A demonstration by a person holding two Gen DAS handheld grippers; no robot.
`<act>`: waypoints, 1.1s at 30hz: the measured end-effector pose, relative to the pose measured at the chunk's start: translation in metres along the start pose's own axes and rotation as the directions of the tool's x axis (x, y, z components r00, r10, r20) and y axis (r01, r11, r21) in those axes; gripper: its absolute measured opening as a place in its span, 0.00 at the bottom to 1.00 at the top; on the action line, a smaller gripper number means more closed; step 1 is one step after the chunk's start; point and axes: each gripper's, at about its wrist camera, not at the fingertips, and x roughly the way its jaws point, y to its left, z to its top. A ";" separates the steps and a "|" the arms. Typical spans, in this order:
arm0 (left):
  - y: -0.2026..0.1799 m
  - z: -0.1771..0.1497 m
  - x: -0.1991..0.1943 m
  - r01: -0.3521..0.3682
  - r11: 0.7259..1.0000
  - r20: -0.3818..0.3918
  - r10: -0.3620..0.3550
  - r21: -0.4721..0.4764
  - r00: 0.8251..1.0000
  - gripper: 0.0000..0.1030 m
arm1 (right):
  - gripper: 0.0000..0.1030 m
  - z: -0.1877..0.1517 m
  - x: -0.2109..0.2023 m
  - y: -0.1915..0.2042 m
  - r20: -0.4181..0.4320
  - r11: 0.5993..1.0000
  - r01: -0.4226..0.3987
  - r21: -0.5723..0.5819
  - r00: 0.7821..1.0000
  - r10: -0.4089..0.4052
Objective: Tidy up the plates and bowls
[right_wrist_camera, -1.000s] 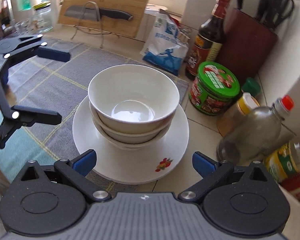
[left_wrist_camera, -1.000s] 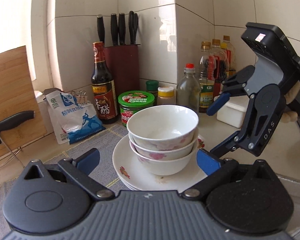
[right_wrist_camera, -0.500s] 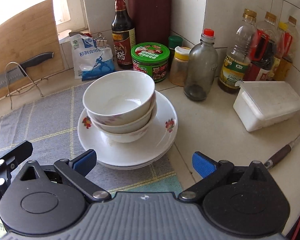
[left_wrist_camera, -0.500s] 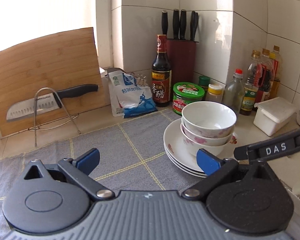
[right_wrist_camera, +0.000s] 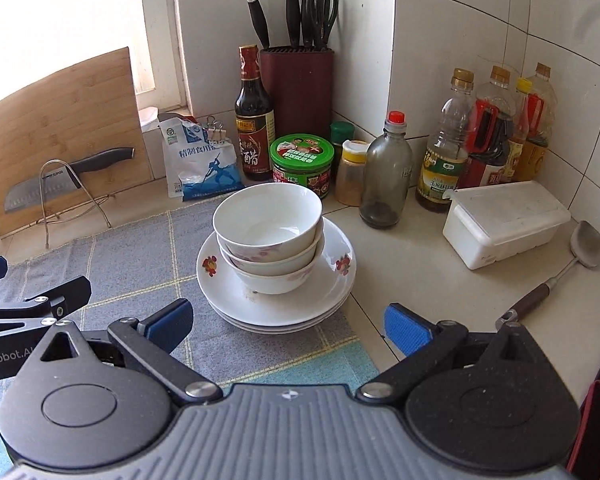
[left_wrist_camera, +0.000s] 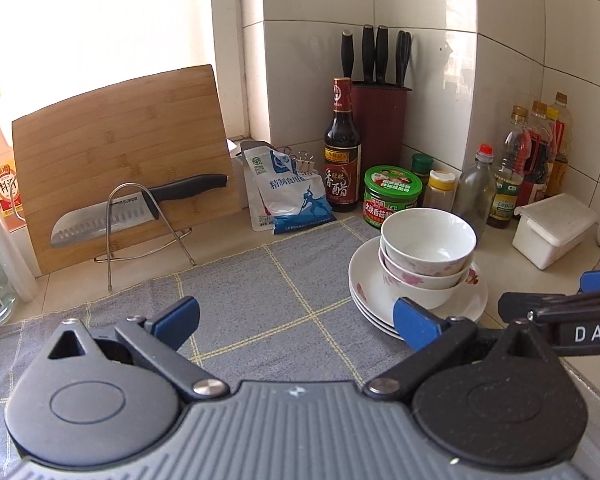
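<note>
Left wrist view: looks forward over the left gripper (left_wrist_camera: 296,322) from above the grey mat (left_wrist_camera: 260,292), facing the tiled corner; the bowls (left_wrist_camera: 426,256) sit right of centre, near.
Right wrist view: looks forward and down over the right gripper (right_wrist_camera: 288,326), facing the same corner; the bowls (right_wrist_camera: 268,236) are centred, near.
Shared: bowls on plates (right_wrist_camera: 276,304), knife block (right_wrist_camera: 298,80), cutting board (left_wrist_camera: 120,160), bottles; each view catches the other gripper at its edge.
</note>
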 end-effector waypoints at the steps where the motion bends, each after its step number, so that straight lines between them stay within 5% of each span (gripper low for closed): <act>1: 0.000 0.000 0.000 0.003 1.000 -0.001 -0.003 -0.001 1.000 0.99 | 1.00 0.000 -0.001 0.000 0.000 1.000 -0.001 0.000 1.000 0.001; 33: -0.007 0.004 0.004 -0.047 0.999 -0.031 0.047 -0.019 0.998 0.99 | 1.00 0.005 -0.001 -0.002 0.024 1.000 0.008 -0.016 1.000 -0.008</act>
